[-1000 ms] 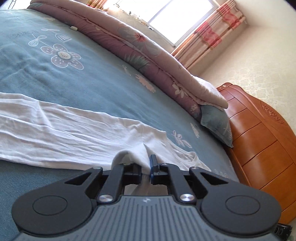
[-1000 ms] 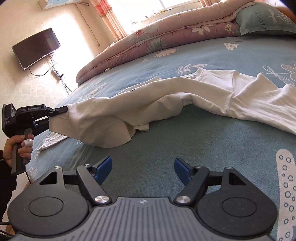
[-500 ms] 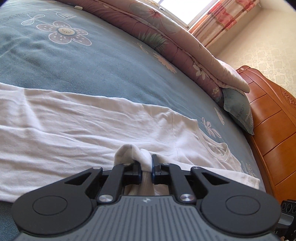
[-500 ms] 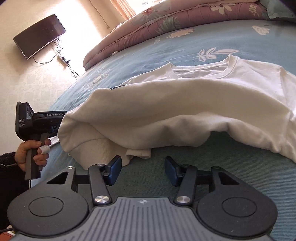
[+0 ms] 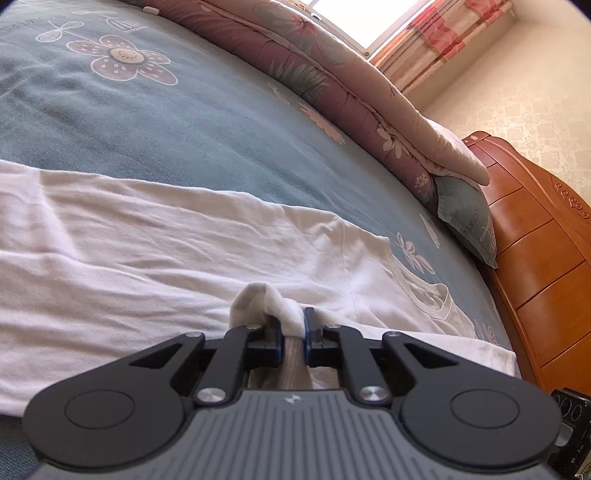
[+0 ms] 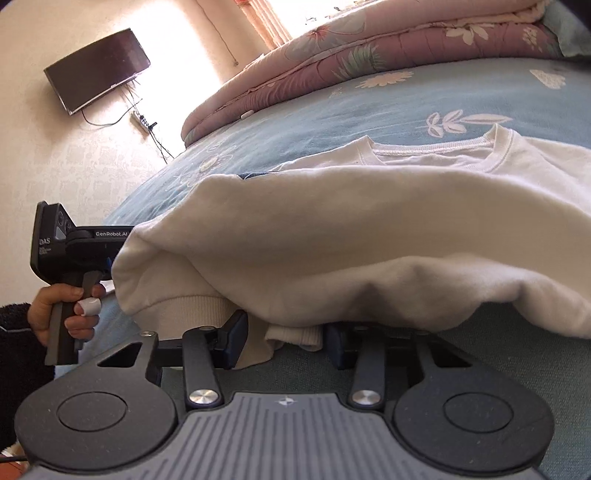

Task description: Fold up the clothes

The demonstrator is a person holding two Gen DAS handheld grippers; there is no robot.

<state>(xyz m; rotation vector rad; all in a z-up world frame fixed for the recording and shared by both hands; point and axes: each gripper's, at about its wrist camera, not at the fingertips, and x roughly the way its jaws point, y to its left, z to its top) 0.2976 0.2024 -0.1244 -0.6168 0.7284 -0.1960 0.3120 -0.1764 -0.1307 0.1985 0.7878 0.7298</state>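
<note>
Sweatshirt (image 6: 369, 236), white, lies half-folded, its ribbed cuff bunched between left tongs (image 5: 291, 332).

Sunlit window (image 5: 354, 22) with red-patterned curtains (image 5: 454, 33); cream textured wall (image 5: 546, 99); orange wooden headboard (image 5: 554, 258); wall-mounted television (image 6: 98, 70) above a power strip (image 6: 142, 121).

A bed (image 5: 192, 122) under a blue floral sheet carries a white sweatshirt (image 5: 147, 251) spread along its near edge, a folded pink-and-mauve quilt (image 5: 332, 77) along the far edge, and a blue pillow (image 5: 465, 218) at the wooden headboard (image 5: 546, 251).
</note>
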